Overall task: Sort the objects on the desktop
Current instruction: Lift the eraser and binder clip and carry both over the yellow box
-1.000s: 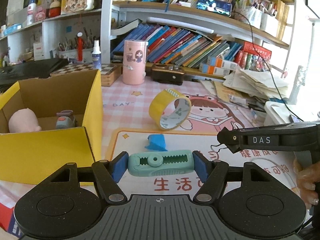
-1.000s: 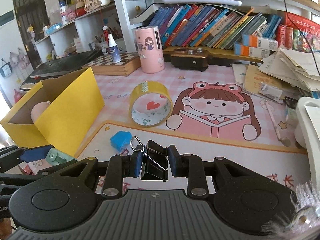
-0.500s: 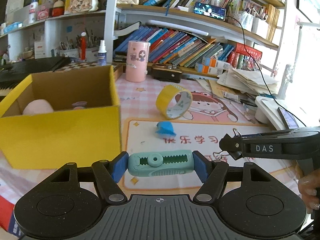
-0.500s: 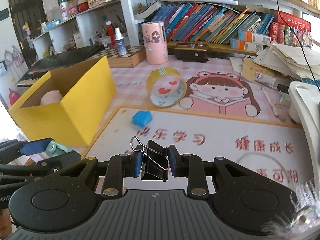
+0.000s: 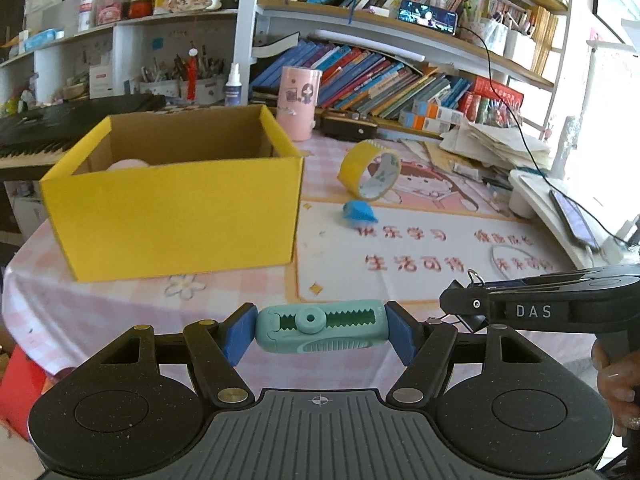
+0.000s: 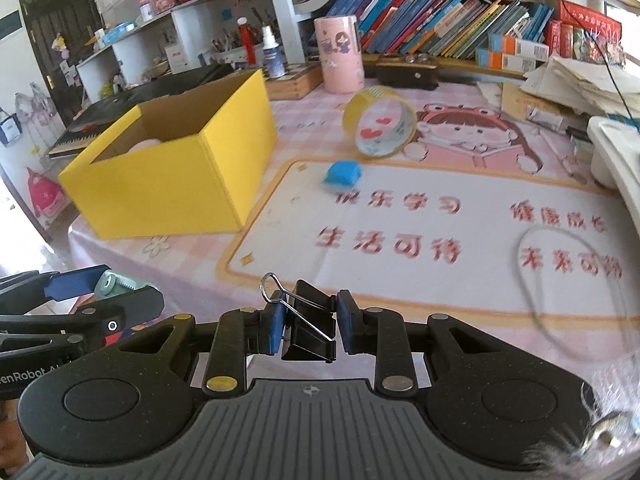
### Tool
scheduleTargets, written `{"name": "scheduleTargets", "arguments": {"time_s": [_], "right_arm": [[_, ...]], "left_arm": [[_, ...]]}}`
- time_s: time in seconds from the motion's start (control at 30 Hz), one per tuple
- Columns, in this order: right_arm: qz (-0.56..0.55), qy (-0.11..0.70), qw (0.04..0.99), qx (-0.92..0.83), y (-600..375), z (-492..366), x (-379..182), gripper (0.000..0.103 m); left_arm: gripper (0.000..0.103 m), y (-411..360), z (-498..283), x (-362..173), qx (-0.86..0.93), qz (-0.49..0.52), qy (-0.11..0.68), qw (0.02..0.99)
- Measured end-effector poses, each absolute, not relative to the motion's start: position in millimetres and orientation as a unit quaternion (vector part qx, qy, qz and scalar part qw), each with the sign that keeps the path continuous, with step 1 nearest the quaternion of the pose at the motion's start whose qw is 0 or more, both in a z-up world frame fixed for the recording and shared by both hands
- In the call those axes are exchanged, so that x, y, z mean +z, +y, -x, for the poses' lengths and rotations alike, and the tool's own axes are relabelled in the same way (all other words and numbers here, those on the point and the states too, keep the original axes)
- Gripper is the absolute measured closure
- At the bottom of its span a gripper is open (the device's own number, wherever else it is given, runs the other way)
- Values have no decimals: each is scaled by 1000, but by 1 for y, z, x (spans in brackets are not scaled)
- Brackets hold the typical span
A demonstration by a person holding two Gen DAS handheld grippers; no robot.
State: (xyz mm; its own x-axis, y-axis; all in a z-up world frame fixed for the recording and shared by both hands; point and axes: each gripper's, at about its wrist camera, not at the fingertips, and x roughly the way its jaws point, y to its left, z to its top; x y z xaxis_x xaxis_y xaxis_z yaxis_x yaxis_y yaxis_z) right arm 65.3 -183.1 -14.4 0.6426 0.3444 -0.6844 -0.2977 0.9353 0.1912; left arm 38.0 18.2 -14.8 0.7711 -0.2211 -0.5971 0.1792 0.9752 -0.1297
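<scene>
— Left gripper [image 5: 318, 330]?
— Clamped endwise on a teal correction-tape dispenser [image 5: 320, 329], blue pads at both ends, held off the table.
— Right gripper [image 6: 307, 326]?
— Closed on a black binder clip [image 6: 310, 330], one wire handle sticking up to the left. It sits just beside the left gripper, on its right side.
— Beyond them?
— Yellow cardboard box [image 5: 176, 210], open-topped, ahead and to the left on the pink checked tablecloth [image 5: 100, 312]. Well apart from both grippers, with bare cloth between.
— Other items?
— Blue eraser-like piece [image 6: 342, 174] on the printed mat [image 6: 420, 240]; yellow tape roll [image 6: 380, 122] on its edge just behind it; pink cylinder [image 6: 339, 54] further back, by the bookshelf [image 5: 380, 76].
— Anything unclear?
— Something pale pink [image 5: 128, 165] inside the box — mostly hidden by the wall. A hand [image 5: 614, 380] at the right edge is cut off.
</scene>
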Motion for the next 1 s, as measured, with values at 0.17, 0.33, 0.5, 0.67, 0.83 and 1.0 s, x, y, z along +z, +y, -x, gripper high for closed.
{"name": "scheduleTargets", "arguments": {"time_s": [0.17,0.33,0.5,0.67,0.83,1.0], "right_arm": [[-36,399,896,192,-165,-49,-23,78],[-33,406,888,214,-144,-37,-26,78],[-22,403,883,239,-121,-32,-24,78],[-1,400,876,268,-98,-30,-22,78],[23,393,871,294,-79,-27,-18,78],[33,391,868,303,-69,-28,-17,78]], "left_arm": [[33,34,-20,-17,-99,29,327,939],[33,52,-5,-18,-87,29,327,940],[33,71,7,-16,-64,37,321,944],[33,90,17,-14,-35,50,313,948],[33,104,22,-13,-15,62,305,950],[33,110,25,-13,-8,68,301,951]]}}
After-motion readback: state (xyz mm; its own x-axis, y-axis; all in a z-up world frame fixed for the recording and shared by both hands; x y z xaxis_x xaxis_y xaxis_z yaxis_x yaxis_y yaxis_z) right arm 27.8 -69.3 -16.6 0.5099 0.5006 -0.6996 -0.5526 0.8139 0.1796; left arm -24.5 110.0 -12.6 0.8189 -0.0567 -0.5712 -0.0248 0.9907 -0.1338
